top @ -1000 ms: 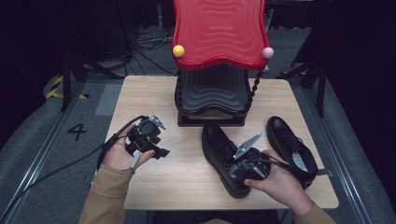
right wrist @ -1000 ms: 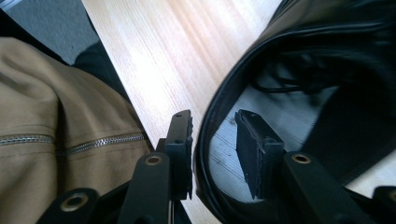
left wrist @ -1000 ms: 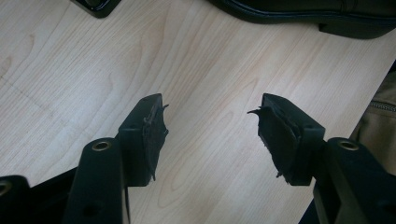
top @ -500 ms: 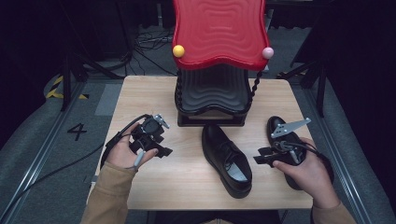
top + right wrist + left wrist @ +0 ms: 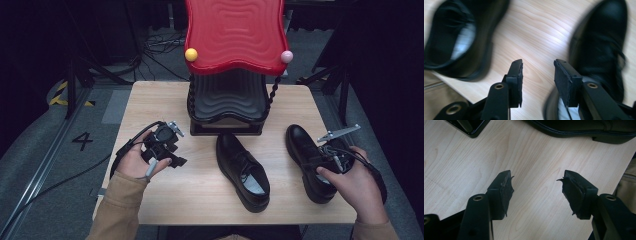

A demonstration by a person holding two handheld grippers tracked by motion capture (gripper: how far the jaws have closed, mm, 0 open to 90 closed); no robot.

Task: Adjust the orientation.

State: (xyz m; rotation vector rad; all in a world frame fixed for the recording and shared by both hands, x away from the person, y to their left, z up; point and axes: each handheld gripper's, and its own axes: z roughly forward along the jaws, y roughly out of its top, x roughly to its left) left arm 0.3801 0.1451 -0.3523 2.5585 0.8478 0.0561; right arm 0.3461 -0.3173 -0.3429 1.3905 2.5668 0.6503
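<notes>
**Black leather shoes on table; right gripper moved off the centre shoe**

Black leather, two lace-up shoes lie on the table [image 5: 150, 105]. The centre shoe [image 5: 243, 172] rests in front of the stand, toe away from the person; the right shoe [image 5: 306, 157] lies near the table's right edge. No brand or label can be read on either; a painted "4" [image 5: 82, 140] marks the floor at left.

The right gripper [image 5: 325, 156] stood over the centre shoe a second ago and now sits over the right shoe. Its jaws have just been opening, and they stand apart with bare wood between them. The left gripper [image 5: 167, 150] has kept its place at table left, jaws apart, empty.

Surface: pale wood grain. A red wavy-topped stand [image 5: 235, 35] with black base occupies the far centre. Surroundings dark, cables on floor.
</notes>
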